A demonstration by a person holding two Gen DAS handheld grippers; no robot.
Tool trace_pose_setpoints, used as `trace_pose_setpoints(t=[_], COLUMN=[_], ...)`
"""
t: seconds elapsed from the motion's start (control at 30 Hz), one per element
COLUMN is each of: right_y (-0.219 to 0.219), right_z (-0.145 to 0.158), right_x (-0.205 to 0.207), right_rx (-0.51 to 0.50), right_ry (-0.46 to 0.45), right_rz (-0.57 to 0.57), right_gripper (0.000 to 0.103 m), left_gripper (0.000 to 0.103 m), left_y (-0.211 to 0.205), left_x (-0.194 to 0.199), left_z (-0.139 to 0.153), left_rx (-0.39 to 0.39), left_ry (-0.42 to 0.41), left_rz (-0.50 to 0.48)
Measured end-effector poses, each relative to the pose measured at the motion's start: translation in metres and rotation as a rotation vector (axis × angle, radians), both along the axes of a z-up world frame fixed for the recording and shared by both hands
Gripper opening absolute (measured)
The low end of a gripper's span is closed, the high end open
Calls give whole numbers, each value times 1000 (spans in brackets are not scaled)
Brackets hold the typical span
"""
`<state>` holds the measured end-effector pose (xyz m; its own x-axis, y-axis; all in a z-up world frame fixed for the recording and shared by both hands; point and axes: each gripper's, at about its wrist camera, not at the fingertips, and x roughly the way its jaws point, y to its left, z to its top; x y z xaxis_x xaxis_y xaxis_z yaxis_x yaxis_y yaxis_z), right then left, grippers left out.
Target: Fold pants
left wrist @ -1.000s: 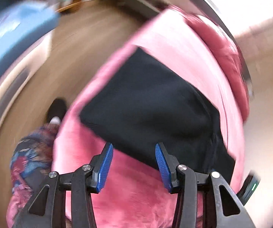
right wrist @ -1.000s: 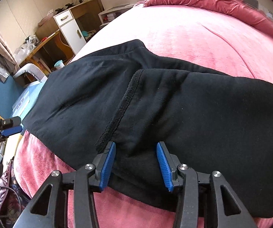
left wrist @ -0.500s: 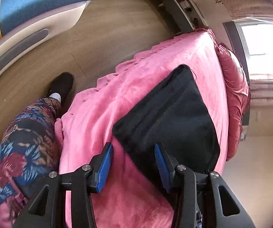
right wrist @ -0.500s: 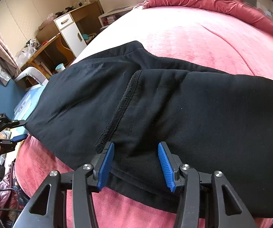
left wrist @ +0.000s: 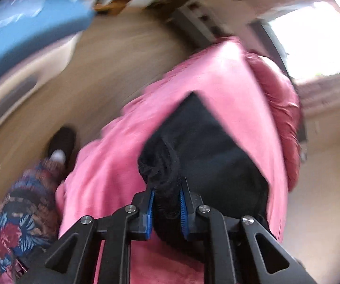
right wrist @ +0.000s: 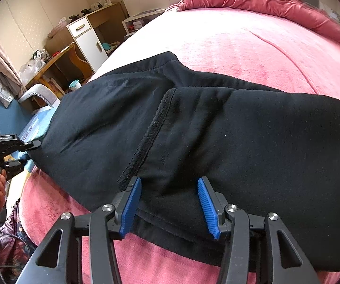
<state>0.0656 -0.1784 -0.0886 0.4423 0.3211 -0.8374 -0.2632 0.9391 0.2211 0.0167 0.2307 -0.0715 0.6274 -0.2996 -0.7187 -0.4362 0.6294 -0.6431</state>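
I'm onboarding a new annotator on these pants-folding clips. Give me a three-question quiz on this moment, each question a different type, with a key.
1. True or false: the right gripper is clamped shut on the black pants.
2. Multiple choice: what does the left gripper hold between its blue pads? A) the pink blanket; B) a bunched end of the pants; C) nothing.
3. Short answer: what do the pants lie on?

Key
1. False: its jaws stand open, straddling the near edge of the folded cloth.
2. B: the jaws are closed on gathered black fabric.
3. The pink blanket covering the bed.
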Motion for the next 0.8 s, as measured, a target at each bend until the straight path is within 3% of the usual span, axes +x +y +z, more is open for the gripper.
trace_pose_setpoints(t=[0.1, 0.17, 0.2, 0.3, 0.43, 0.53, 0.6, 0.7, 0.8], right_y=[-6, -12, -14, -18, -19, -15, -8, 14, 39], right_z=[12, 25, 32, 52, 65, 66, 66, 65, 57], right_x=[0, -1, -1, 2, 17, 34, 47, 61, 69], right_rx=[-8, 9, 27, 179, 462, 609, 636, 598, 503], right_ry=[-28, -65, -83, -79, -2, 65, 93, 125, 160], right_rz=[-18, -25, -24, 29, 117, 163, 184, 251, 309], right_gripper=[63, 65, 67, 78, 87, 90, 90, 90, 77], left_gripper=[17, 17, 17, 17, 17, 17, 16, 16, 16], left_y=[-31, -69, -80, -136, -184, -205, -212, -219, -222], left_x=[4, 10, 12, 18, 19, 15, 13, 10, 7], left_z=[42, 70, 75, 89, 82, 75, 73, 71, 72], left_rx=[61, 114, 119, 152, 187, 200, 208, 217, 220], left_ry=[-169, -277, -301, -384, -397, -391, -392, -395, -400], left_rz=[-148, -307, -352, -560, -723, -802, -835, -872, -894])
